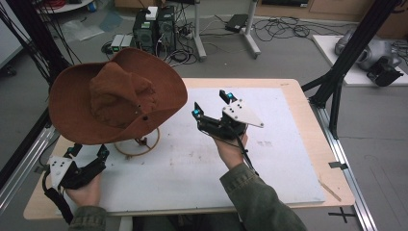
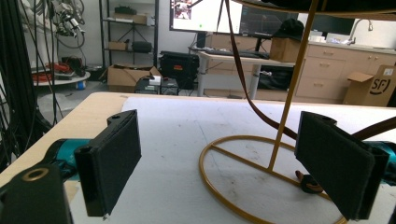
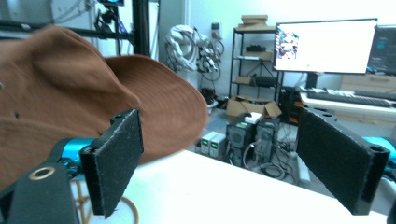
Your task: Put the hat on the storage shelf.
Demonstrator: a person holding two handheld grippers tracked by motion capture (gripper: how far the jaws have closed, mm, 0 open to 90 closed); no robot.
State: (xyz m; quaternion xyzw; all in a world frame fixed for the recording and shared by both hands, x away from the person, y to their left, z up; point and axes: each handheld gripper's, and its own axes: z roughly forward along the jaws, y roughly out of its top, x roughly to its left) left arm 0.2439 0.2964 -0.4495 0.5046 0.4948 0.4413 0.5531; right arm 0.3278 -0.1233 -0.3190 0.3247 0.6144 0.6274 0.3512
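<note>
Brown wide-brim hat (image 1: 118, 96) sits on a gold wire stand (image 1: 137, 144) near the worktop's (image 1: 288, 159) left edge. Left gripper (image 1: 89, 153), jaws wide & empty, is low by the stand's ring base, under the brim. Right gripper (image 1: 211, 105), jaws wide & empty, is raised just right of the brim. Likely step: take the hat. Approach both brim edges level, close gently, lift straight up w/o tipping the stand.
</note>
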